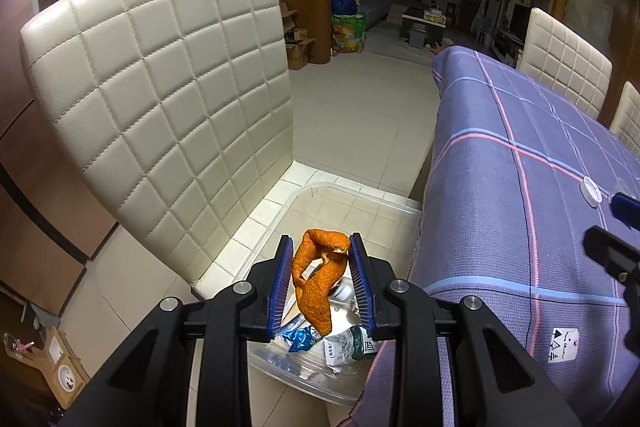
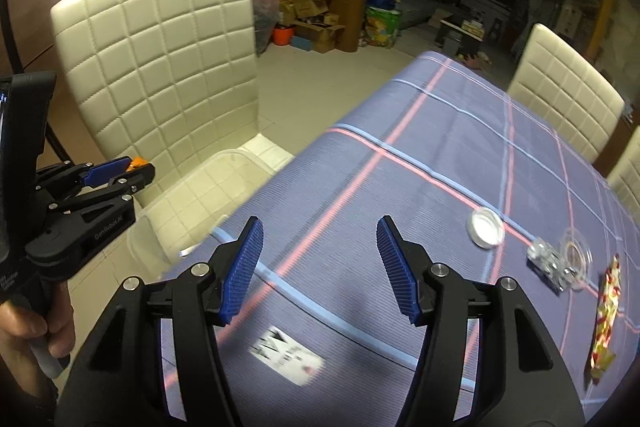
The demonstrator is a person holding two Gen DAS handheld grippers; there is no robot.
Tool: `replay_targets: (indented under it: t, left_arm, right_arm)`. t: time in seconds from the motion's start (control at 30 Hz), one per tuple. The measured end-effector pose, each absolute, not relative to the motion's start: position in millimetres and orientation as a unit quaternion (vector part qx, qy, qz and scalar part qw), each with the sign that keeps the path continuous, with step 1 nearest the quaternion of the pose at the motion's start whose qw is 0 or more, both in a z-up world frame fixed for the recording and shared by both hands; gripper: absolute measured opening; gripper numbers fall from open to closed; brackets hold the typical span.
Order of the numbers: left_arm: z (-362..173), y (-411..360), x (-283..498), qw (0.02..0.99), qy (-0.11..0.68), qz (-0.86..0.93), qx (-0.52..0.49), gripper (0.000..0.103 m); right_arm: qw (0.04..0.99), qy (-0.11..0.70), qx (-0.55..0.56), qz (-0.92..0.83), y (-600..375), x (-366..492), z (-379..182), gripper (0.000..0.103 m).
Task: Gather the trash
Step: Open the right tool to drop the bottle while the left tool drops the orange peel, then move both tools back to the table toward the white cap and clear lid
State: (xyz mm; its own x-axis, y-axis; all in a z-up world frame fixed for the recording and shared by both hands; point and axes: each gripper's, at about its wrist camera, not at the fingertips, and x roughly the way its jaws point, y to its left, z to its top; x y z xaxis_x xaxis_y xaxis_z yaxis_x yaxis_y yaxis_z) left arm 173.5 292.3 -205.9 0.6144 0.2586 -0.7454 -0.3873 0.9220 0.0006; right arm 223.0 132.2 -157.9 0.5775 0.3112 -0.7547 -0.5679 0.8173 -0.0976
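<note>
Item: orange peel (image 1: pixel 316 287), clamped between the blue pads of the left tongs (image 1: pixel 322 285); long axis roughly upright, curled top toward the chair back (image 1: pixel 160 87), lower tip hanging down. Directly beneath the left tongs: clear plastic bin (image 1: pixel 304 367) on the chair seat, holding crumpled wrappers (image 1: pixel 320 341). Right tongs (image 2: pixel 320 267) stood apart, holding nothing, over the table (image 2: pixel 440 155); white cap (image 2: pixel 486 228), clear dish (image 2: pixel 576 255) and snack wrapper (image 2: pixel 606 315) lay to their right.

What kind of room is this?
Probably a home dining area that opens onto a living room. There is a table under a plaid tablecloth, cream quilted chairs around it, and a sofa with curtains further back.
</note>
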Motion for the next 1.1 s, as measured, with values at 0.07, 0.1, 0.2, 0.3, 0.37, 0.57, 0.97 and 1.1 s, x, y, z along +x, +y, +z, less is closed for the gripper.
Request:
replay_targets:
  t: [0.07,0.1,0.2,0.3,0.37,0.57,0.97,1.1]
  left_arm:
    - [-206.5,288.6,176.6,0.894,0.403,0.183,-0.075,0.029]
    - [-206.7,287.9,177.9,0.893,0.404,0.182,-0.075,0.033]
    - [-204.3,287.9,179.7,0.892,0.402,0.189,-0.085,0.068]
    - [-198.6,284.2,177.0,0.897,0.393,0.183,-0.090,0.075]
    - [-194.8,278.5,177.2,0.898,0.392,0.178,-0.089,0.075]
    - [-186.2,253.3,182.0,0.901,0.396,0.162,-0.072,0.075]
    - [-163.0,139.2,216.2,0.915,0.397,0.068,-0.013,0.075]
    - [-163.5,100.5,233.3,0.915,0.402,0.042,0.009,0.076]
  right_arm:
    - [0.874,0.389,-0.161,0.242,120.6,226.1,-158.6,0.060]
    - [0.875,0.392,-0.157,0.237,114.9,227.2,-159.1,0.060]
    - [0.879,0.397,-0.145,0.222,96.6,231.7,-159.4,0.060]
    - [0.883,0.401,-0.133,0.207,80.1,236.0,-159.9,0.060]
    - [0.884,0.404,-0.124,0.199,68.3,239.1,-160.4,0.060]
    - [0.889,0.416,-0.085,0.168,22.3,246.6,-161.0,0.060]
    - [0.903,0.417,-0.043,0.097,-81.5,257.2,-163.4,0.063]
    - [0.904,0.420,-0.035,0.076,-114.6,265.2,-166.1,0.063]
